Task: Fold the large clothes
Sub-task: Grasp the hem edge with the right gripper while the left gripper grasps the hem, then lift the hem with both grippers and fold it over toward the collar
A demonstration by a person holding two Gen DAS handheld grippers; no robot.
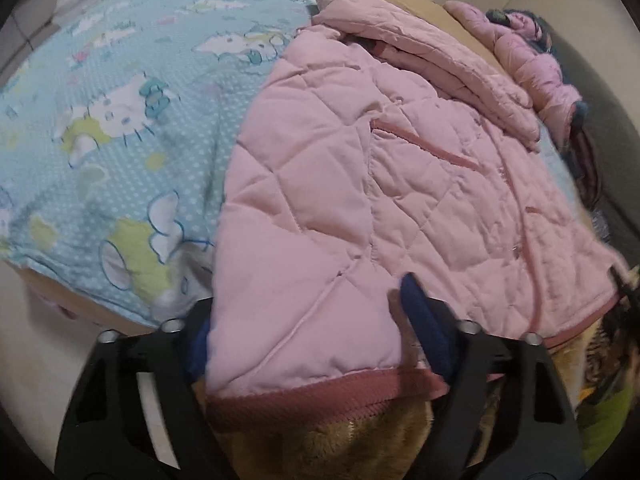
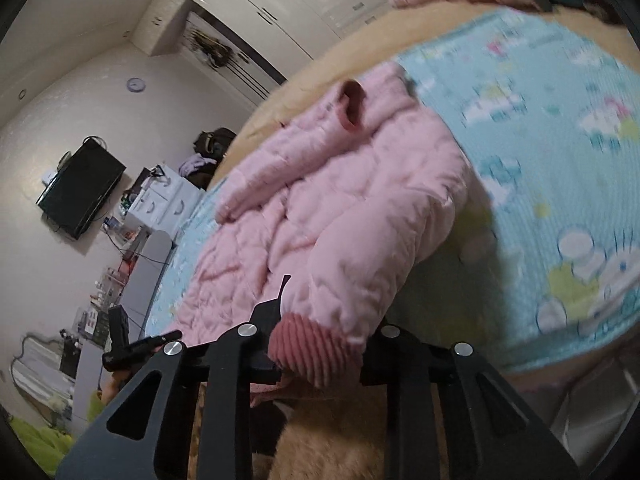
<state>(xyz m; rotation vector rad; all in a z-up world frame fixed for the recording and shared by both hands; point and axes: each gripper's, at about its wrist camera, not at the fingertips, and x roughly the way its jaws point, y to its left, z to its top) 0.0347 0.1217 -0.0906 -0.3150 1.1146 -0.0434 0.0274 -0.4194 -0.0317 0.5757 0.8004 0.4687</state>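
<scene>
- A pink quilted jacket (image 1: pixel 360 184) is lying spread across a pale blue cartoon-print sheet (image 1: pixel 120 120) on a bed, its hem hanging over the near edge.
- The left gripper (image 1: pixel 308 320) is clamping down on a corner of the jacket's hem, the padded cloth bunching between its blue-padded fingers (image 1: pixel 424 320), just above the dark pink ribbed hem band (image 1: pixel 320 396).
- The right gripper (image 2: pixel 320 344) is closing on a sleeve (image 2: pixel 360 264) of the same jacket (image 2: pixel 320 208), the dark pink ribbed cuff (image 2: pixel 316 352) sitting between its black fingers at the bed's edge.
- In the left wrist view a second pink puffer garment (image 1: pixel 528 56) is lying bunched at the far side of the bed, well apart from the jacket being handled.
- A tan fleece blanket (image 1: pixel 320 444) is showing beneath the sheet and below the jacket's hem.
- In the right wrist view, which is blurred, a dark wall-mounted television (image 2: pixel 80 188), a round wall clock (image 2: pixel 136 85) and white wardrobe doors (image 2: pixel 304 4) are standing in the room behind the bed.
</scene>
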